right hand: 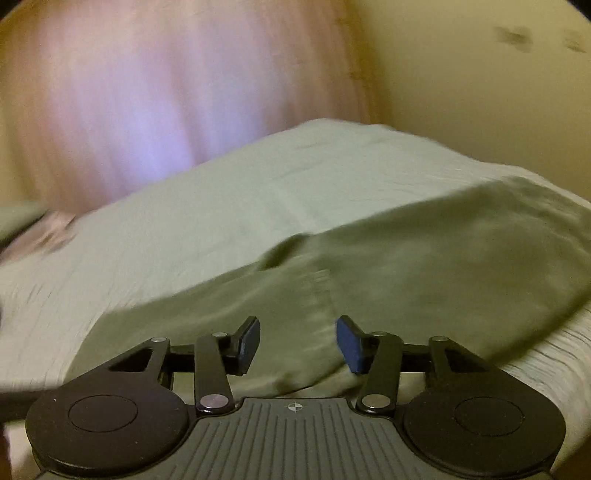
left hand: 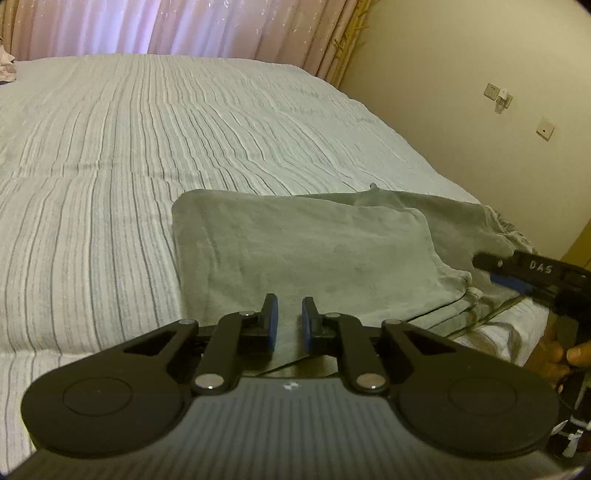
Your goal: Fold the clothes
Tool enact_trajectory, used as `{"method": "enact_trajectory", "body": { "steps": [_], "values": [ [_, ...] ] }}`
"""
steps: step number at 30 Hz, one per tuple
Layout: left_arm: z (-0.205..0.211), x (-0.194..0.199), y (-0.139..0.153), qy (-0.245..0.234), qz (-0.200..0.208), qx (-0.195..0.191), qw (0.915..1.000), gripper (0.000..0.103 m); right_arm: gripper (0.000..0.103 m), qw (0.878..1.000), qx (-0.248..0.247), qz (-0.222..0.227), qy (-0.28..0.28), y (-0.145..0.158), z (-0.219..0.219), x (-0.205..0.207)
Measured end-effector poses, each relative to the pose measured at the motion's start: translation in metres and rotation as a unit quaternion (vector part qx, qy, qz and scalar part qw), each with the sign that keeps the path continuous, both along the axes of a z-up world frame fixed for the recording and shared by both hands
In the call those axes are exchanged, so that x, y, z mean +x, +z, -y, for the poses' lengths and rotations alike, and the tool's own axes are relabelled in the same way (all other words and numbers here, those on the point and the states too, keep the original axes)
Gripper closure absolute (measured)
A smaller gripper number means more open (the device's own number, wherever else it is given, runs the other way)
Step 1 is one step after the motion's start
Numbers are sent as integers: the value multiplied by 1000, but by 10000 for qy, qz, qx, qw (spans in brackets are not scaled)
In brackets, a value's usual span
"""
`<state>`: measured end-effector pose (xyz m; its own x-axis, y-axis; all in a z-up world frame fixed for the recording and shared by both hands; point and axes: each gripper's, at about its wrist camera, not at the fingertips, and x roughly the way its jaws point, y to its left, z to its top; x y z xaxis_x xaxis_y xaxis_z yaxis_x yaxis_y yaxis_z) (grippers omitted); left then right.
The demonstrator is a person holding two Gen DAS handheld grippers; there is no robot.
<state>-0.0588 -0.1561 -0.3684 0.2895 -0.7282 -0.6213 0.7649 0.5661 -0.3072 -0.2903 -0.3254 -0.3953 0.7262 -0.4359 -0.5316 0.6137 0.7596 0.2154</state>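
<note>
Both grippers are black, with blue pads on the fingertips, silver pivot screws on the link arms, two round discs and a ribbed grey body bearing a small crosshair mark: left gripper [left hand: 289,319], right gripper [right hand: 297,345]. The right one carries white "DAS" lettering.

Bedroom setup: a big bed [left hand: 155,147] took up most of the left wrist view, with a pale striped bedspread [left hand: 92,229] over it. Pinkish curtains [left hand: 166,26] hung behind, daylight glowing through. The cream wall [left hand: 443,92] on the right had a couple of switch plates [left hand: 545,128]. The right wrist view was blurry.
</note>
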Motion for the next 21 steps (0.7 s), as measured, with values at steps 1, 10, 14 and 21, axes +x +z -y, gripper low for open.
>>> {"method": "enact_trajectory", "body": {
  "steps": [1,10,14,21],
  "values": [
    [2,-1,0,-25,20,16,10000,92,75,9997,20,-250,48,-9,2,9],
    [4,15,15,15,98,-45,9999,92,96,9996,35,-285,78,10,18,30],
    [17,40,27,125,283,-34,9995,92,75,9987,-258,-260,353,21,29,53],
    [63,71,-1,154,404,505,9978,93,69,9935,-126,-1084,337,-26,60,92]
  ]
}}
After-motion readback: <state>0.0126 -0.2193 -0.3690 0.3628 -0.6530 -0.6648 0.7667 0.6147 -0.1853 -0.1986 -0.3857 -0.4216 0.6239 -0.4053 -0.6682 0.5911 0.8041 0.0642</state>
